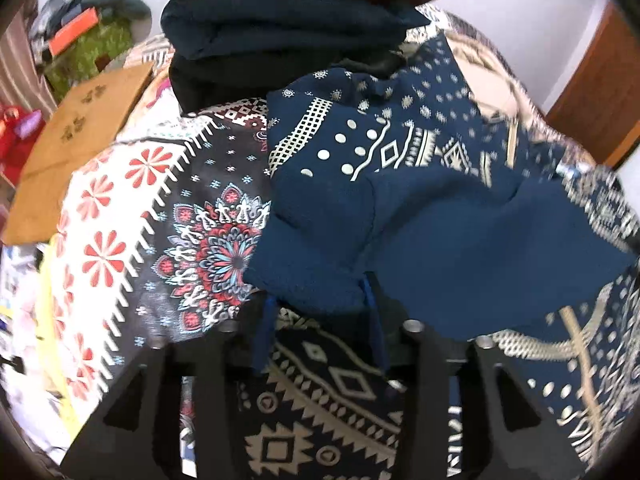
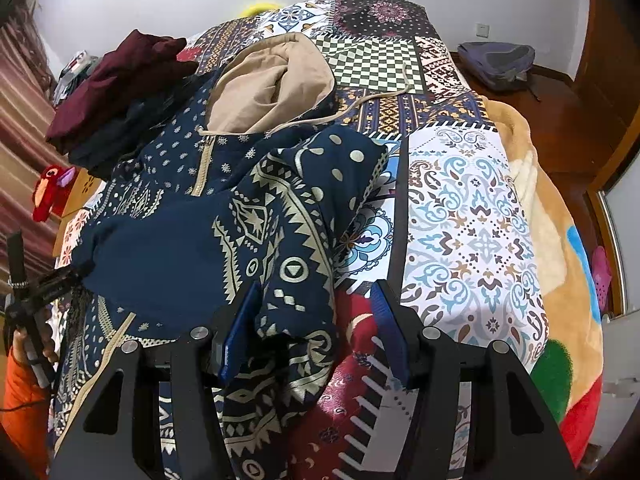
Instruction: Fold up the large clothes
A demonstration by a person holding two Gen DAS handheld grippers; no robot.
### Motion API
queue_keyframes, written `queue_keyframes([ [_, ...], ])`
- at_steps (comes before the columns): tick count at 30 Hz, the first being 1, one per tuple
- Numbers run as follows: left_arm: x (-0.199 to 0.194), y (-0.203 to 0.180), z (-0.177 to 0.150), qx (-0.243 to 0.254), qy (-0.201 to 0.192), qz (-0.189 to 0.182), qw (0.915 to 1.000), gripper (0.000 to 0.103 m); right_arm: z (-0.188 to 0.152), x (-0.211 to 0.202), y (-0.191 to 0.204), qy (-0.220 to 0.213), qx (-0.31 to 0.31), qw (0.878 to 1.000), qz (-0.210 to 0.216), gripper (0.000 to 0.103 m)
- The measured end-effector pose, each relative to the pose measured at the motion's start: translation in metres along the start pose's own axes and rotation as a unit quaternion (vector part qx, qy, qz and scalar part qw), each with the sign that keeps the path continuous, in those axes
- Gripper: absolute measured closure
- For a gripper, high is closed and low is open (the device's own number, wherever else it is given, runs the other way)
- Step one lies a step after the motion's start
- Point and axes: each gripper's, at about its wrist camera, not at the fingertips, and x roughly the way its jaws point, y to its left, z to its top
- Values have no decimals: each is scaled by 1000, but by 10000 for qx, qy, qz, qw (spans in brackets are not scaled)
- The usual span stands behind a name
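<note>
A navy hoodie point(image 2: 192, 216) with cream tribal print and a beige hood point(image 2: 272, 84) lies spread on the bed. One sleeve point(image 2: 296, 264) runs down between the fingers of my right gripper point(image 2: 314, 332). It rests against the left pad, and a gap shows at the right pad, so the jaws stand open. At the left of the right wrist view my left gripper point(image 2: 60, 280) has the plain blue hem point(image 2: 132, 256) drawn out toward it. In the left wrist view that hem point(image 1: 320, 288) is bunched between the pads of my left gripper point(image 1: 320, 326).
A stack of folded clothes point(image 1: 296, 20), maroon over navy over black, sits on the patchwork bedspread point(image 2: 472, 220) just beyond the hoodie. A cardboard box point(image 1: 80, 140) stands left of the bed. An orange blanket point(image 2: 560, 240) hangs off the right side, and a backpack point(image 2: 496, 60) lies on the floor. A hand in an orange sleeve point(image 2: 24, 384) holds the left gripper.
</note>
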Motion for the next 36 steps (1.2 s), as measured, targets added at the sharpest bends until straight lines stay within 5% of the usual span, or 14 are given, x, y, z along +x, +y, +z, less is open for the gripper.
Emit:
queue_keyframes([
  [7,-32,-17,18,482,-366,366,9975,42,10,-22,-9,-169,171,9996,162,49],
  [15,-63,-25,62,337,-1082,401,9927,30,36,-26,-29,-451,287,9985,-135,49],
  [20,-24,-54,66,665,-573,-96,9961,30,43,4,-31,-86,156,9998,-100,49],
  [24,36,-77,44,1129,88,457,9925,30,49,21,-37,21,2,9995,-330,49],
  [33,41,-60,34,1010,-53,383,9941,17,83,49,-52,202,-281,9969,-710,43],
  [36,41,-63,31,998,-92,431,9940,17,98,53,-52,-152,-365,9813,-1886,43],
])
